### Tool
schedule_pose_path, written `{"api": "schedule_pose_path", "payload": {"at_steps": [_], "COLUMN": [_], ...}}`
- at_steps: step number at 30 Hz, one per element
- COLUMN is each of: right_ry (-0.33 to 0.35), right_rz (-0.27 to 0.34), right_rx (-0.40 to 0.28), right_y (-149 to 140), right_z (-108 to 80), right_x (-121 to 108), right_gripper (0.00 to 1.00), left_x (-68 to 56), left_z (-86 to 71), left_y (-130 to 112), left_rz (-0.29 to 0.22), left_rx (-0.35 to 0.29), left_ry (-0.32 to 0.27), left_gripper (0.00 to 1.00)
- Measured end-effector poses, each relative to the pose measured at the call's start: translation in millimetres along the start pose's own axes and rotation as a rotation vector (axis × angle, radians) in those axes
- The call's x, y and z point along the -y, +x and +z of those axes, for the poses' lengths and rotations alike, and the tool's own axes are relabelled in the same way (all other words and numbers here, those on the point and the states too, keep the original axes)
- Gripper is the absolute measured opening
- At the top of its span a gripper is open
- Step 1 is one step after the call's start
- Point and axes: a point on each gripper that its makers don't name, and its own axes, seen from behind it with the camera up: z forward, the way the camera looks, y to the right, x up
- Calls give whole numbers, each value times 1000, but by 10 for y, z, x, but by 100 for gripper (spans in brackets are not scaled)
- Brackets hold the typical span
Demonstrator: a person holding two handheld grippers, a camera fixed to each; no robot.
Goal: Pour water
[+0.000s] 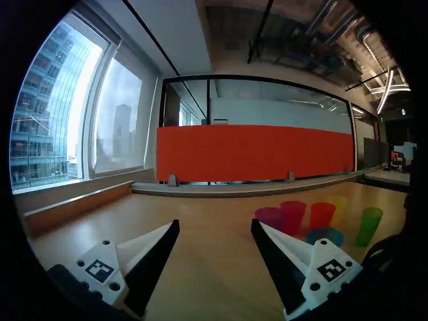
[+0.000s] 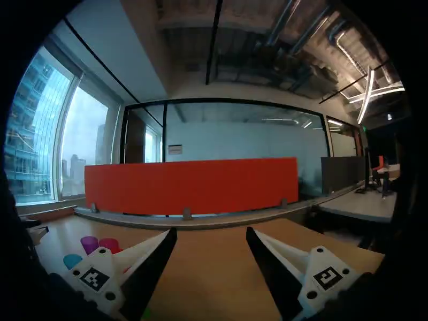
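Several coloured plastic cups stand on the wooden table to the right in the left gripper view: a purple cup (image 1: 270, 216), a magenta cup (image 1: 293, 215), an orange-red cup (image 1: 321, 213), a yellow cup (image 1: 338, 207), a green cup (image 1: 369, 224) and a low blue cup (image 1: 325, 235). My left gripper (image 1: 215, 231) is open above the table, left of the cups, holding nothing. My right gripper (image 2: 211, 238) is also open and holds nothing; its left finger partly hides a purple cup (image 2: 89, 244), a magenta cup (image 2: 109, 244) and a blue cup (image 2: 71, 261).
A long orange divider panel (image 1: 254, 152) runs along the far edge of the table (image 1: 208, 257). Large windows (image 1: 59, 123) are on the left. Another desk (image 2: 358, 206) with a monitor and chair stands to the right.
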Motion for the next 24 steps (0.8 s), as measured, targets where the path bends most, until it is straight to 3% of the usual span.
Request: {"api": "schedule_pose_path", "payload": {"at_steps": [6,12,15,24], "right_ry": [2,7,24,62], "right_rz": [-30,-54,-64,-53], "right_rx": [-1,-11,-20,13], "right_y": [-61,-165,-225,-590], "right_z": [66,132,162,264], "right_x": [-6,0,27,20], "right_gripper": [100,100,100,100], "left_x": [54,-12,33,-11], "left_z": [-15,11,10,10], "left_y": [1,3,1,2], "left_rz": [0,0,0,0], "left_rx": [0,0,0,0], "left_ry": [4,-3,5,-4], "left_gripper": [100,100,100,100]}}
